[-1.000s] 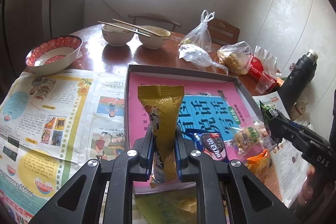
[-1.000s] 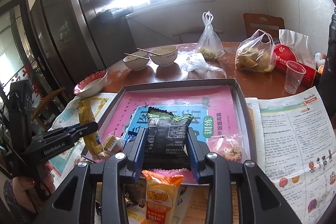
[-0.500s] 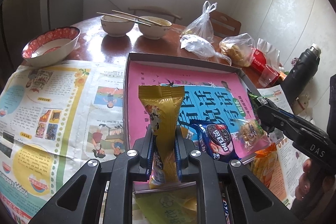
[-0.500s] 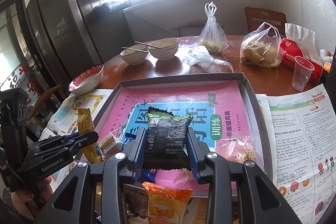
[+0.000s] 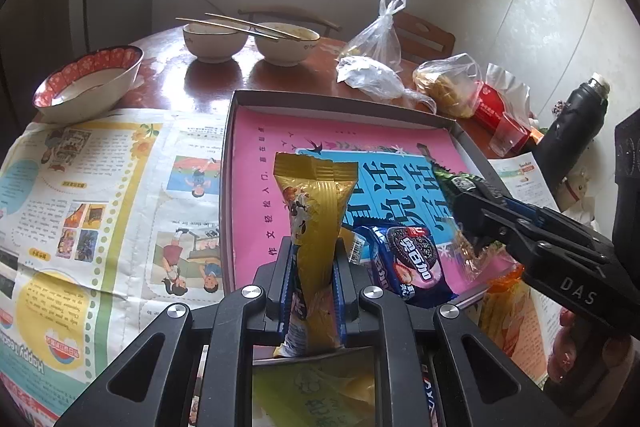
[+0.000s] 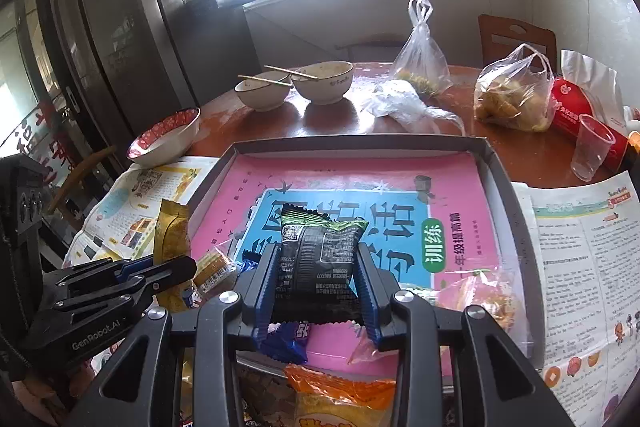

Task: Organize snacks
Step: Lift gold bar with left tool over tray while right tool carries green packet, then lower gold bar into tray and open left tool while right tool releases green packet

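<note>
A tall gold snack packet (image 5: 316,219) stands upright between the fingers of my left gripper (image 5: 314,267), which is shut on it over the near left corner of the grey tray (image 5: 332,99). A pink and blue book lines the tray. My right gripper (image 6: 318,267) is shut on a black packet with a green top (image 6: 320,251), held over the tray's near middle. A blue cookie packet (image 5: 408,263) and a clear-wrapped pastry (image 6: 484,295) lie in the tray. From the right wrist view the left gripper (image 6: 176,267) sits at the left with the gold packet (image 6: 172,227).
Newspapers (image 5: 100,195) cover the table on both sides of the tray. An orange packet (image 6: 340,399) lies at the near edge. Behind the tray are two bowls with chopsticks (image 5: 248,27), a red-rimmed bowl (image 5: 88,79), plastic bags (image 6: 508,95), a plastic cup (image 6: 592,147) and a black flask (image 5: 572,131).
My right gripper has carried the black packet forward and a little lower, further over the tray. The left gripper with the gold packet has barely moved.
</note>
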Demonstrator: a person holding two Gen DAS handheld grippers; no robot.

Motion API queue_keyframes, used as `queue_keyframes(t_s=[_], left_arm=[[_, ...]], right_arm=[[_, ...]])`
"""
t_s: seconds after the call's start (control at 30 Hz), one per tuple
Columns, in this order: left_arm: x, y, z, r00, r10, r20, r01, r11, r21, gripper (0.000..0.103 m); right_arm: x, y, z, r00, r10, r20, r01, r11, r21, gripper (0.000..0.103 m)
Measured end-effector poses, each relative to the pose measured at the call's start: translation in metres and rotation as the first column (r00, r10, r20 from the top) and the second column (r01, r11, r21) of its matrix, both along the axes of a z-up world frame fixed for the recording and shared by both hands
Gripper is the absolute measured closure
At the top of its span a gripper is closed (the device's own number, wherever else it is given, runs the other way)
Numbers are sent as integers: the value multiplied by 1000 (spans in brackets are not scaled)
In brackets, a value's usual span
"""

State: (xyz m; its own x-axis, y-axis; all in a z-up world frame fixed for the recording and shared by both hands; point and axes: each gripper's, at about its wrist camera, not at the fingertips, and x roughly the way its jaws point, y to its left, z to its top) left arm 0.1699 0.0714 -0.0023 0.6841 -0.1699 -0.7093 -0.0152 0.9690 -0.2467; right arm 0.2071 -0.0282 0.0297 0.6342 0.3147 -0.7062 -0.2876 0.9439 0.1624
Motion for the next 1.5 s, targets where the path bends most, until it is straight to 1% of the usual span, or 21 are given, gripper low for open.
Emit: queue_keyframes(t_s=[0.5, 0.83, 1.5], left_arm=[[-2, -2, -3, 1000, -10, -11, 10, 1000, 2, 86], [-4, -4, -3, 1000, -13, -13, 13, 1000, 8, 86], [-7, -5, -1, 1000, -13, -12, 13, 1000, 19, 86]], right_arm=[[1, 5, -11, 1000, 14, -27, -15, 1000, -12, 66], [-3, 7, -12, 999, 28, -36, -29, 1000, -13, 66], [-8, -2, -11, 999, 10, -47, -10, 1000, -2, 65]])
